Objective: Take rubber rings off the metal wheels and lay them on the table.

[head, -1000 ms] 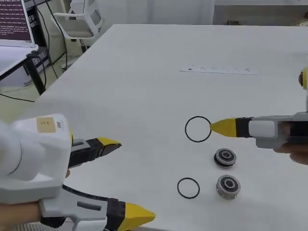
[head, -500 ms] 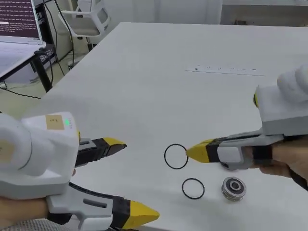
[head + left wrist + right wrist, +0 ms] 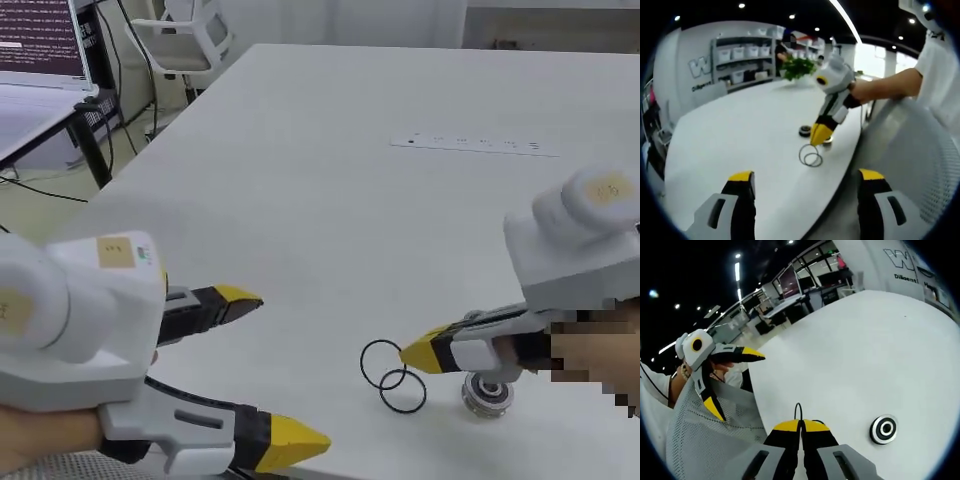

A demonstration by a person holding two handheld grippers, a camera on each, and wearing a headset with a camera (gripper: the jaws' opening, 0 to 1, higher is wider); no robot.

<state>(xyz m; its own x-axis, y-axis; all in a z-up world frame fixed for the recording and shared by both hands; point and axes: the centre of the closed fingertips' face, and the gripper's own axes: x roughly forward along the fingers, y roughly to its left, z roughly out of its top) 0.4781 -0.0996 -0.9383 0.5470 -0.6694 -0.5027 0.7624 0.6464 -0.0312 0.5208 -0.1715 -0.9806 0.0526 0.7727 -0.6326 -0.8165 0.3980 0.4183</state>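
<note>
The right gripper (image 3: pixel 412 356) is held low over the white table (image 3: pixel 330 180). Its yellow-tipped jaws are pressed together on a thin black rubber ring (image 3: pixel 364 358). In the right gripper view this ring is seen as a fine dark line rising from between the closed tips. A second ring (image 3: pixel 402 411), equally thin and black, lies flat on the table just beside the first, and in the head view the two circles overlap at their edges. A metal wheel (image 3: pixel 487 392), silver with a dark hub, stands on the table close behind the right gripper's tip. A further wheel (image 3: pixel 804 131) is made out in the left gripper view. The left gripper (image 3: pixel 265 368) is held well apart from the rings, its jaws spread wide with nothing between them.
</note>
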